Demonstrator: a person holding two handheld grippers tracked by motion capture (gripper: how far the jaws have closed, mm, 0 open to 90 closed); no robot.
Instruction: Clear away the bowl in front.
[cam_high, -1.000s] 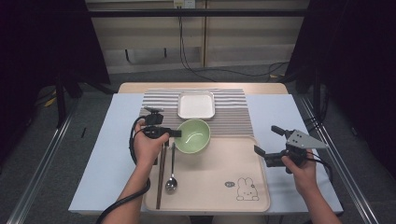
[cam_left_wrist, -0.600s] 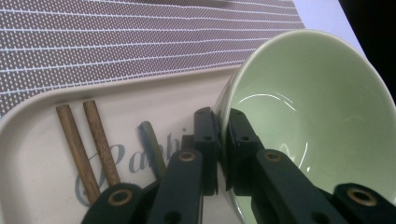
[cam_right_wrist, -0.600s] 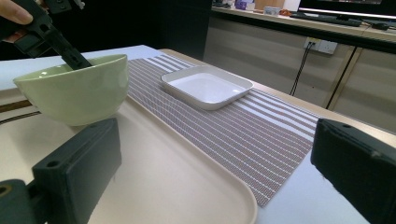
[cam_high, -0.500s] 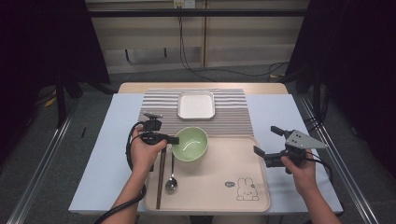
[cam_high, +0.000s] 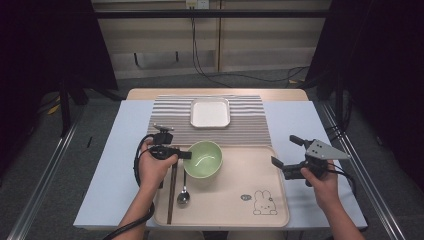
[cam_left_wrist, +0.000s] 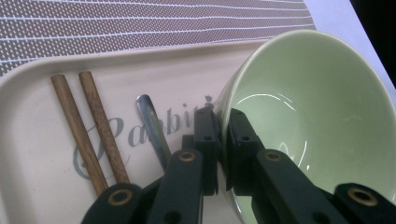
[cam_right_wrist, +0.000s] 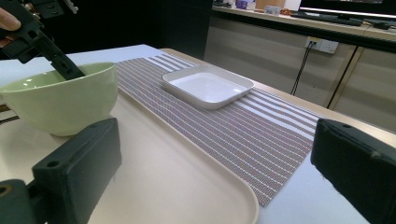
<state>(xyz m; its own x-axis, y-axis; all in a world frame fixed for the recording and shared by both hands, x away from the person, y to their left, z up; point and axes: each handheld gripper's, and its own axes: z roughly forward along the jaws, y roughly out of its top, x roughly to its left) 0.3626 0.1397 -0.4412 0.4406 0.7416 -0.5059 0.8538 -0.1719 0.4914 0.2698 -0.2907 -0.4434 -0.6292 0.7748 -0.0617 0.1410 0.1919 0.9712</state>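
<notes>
A pale green bowl sits at the far left part of the beige tray. My left gripper is shut on the bowl's left rim, one jaw inside and one outside, as the left gripper view shows on the bowl with the gripper. My right gripper hovers open at the tray's right edge, nothing between its jaws. In the right gripper view its jaws stand wide apart, facing the bowl.
Two wooden chopsticks and a metal spoon lie on the tray, left of the bowl. A white square plate rests on the striped mat beyond the tray. The tray's right half carries a rabbit print.
The left gripper has drawn the bowl from the mat's near edge toward the person, onto the tray. The right gripper has stayed put.
</notes>
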